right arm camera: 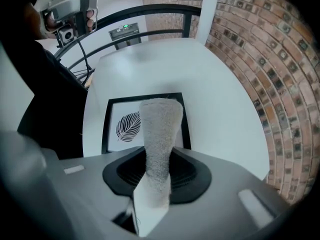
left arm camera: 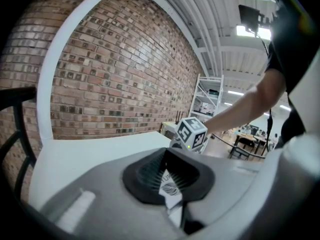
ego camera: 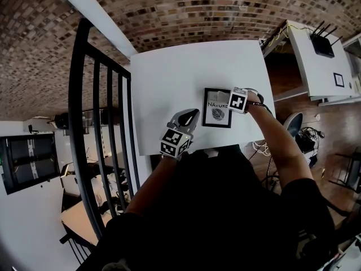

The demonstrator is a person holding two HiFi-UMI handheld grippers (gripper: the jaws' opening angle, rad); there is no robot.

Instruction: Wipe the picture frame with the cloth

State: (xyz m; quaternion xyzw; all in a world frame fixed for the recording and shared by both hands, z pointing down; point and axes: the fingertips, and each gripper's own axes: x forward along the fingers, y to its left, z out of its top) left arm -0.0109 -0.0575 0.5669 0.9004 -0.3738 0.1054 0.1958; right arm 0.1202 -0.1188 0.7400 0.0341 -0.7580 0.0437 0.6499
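The black picture frame (ego camera: 217,108) with a leaf print lies flat on the white table (ego camera: 169,78). It also fills the middle of the right gripper view (right arm camera: 125,126). My right gripper (ego camera: 225,99) hangs over the frame's far right corner, shut on a grey cloth (right arm camera: 159,134) whose free end stands out over the frame's top edge. My left gripper (ego camera: 192,115) sits just left of the frame. Its jaws are drawn together, and only a sliver of the print (left arm camera: 170,189) shows between them. Whether it touches the frame is unclear.
A black metal railing (ego camera: 96,112) runs along the table's left side. A brick wall (ego camera: 186,4) stands behind the table. To the right are a white shelf with a router (ego camera: 322,44) and a chair (ego camera: 293,123) on the wooden floor.
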